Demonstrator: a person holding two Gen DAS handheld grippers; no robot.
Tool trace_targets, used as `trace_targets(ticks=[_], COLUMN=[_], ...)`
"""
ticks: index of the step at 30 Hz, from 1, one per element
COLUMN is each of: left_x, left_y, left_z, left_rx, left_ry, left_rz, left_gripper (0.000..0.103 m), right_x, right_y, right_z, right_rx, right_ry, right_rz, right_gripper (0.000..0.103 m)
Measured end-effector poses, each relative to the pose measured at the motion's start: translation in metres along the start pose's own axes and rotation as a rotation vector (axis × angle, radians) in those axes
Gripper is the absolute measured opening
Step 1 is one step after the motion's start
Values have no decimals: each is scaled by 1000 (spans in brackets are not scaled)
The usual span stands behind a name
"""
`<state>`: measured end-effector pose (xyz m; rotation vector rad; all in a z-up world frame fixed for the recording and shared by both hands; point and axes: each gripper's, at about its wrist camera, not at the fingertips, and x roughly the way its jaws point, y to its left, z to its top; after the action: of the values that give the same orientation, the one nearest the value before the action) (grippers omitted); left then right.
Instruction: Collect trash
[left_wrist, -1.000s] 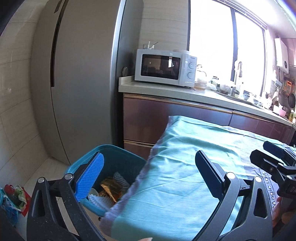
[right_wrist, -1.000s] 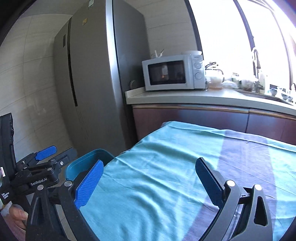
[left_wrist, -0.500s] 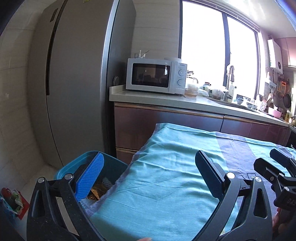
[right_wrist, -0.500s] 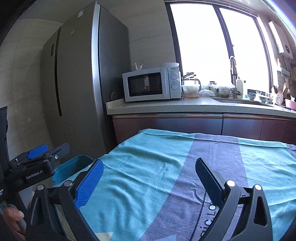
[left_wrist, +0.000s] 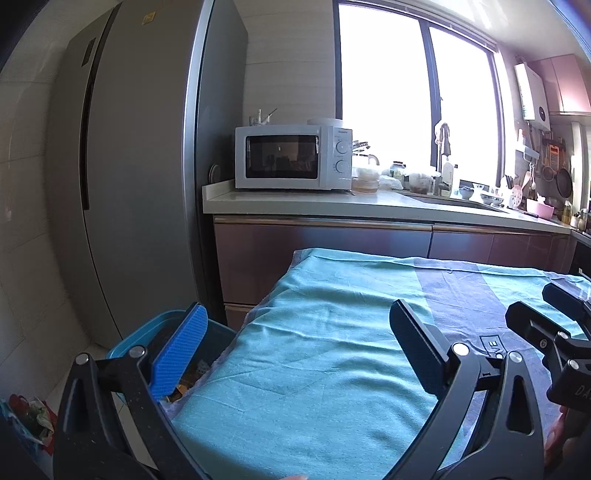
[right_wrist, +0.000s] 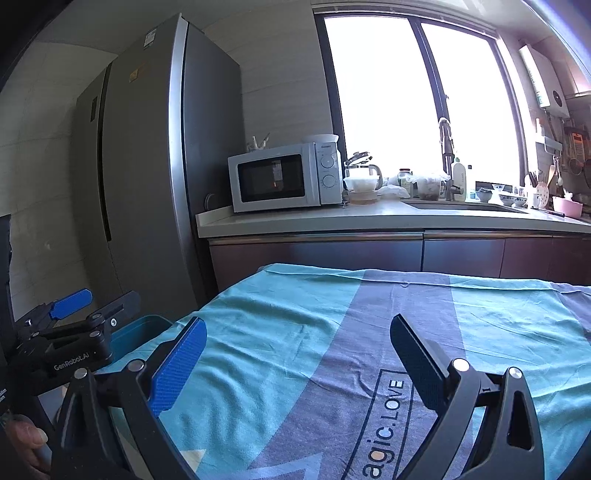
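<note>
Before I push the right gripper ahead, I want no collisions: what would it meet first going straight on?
Probably nothing soon. The right gripper, jaws open and empty, points over the teal tablecloth. Beyond the table's far edge, the brown cabinet fronts below the countertop look first in line, though depth is unclear.

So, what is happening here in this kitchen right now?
A person holds two grippers over a table covered with a teal cloth. The left gripper and the right gripper are both open and hold nothing. A blue bin stands beside the table's left edge with some wrappers inside. No trash shows on the visible part of the cloth, so the collecting looks finished or paused.
</note>
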<state>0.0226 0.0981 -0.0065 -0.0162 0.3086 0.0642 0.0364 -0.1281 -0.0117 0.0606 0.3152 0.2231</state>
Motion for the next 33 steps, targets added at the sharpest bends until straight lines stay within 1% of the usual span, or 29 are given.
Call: trace_targets(ticks=[13, 33], left_x=[-14, -17], left_y=[-13, -22], left_z=[1, 0], left_rx=[37, 60], left_ry=[-48, -53], left_rz=[-7, -16], left_gripper=[97, 97], right_x=[-11, -18], right_y=[-9, -21], right_z=[0, 1], right_rx=[7, 23], right_ry=[-19, -22], right_rz=[-30, -43], right_gripper=[96, 96])
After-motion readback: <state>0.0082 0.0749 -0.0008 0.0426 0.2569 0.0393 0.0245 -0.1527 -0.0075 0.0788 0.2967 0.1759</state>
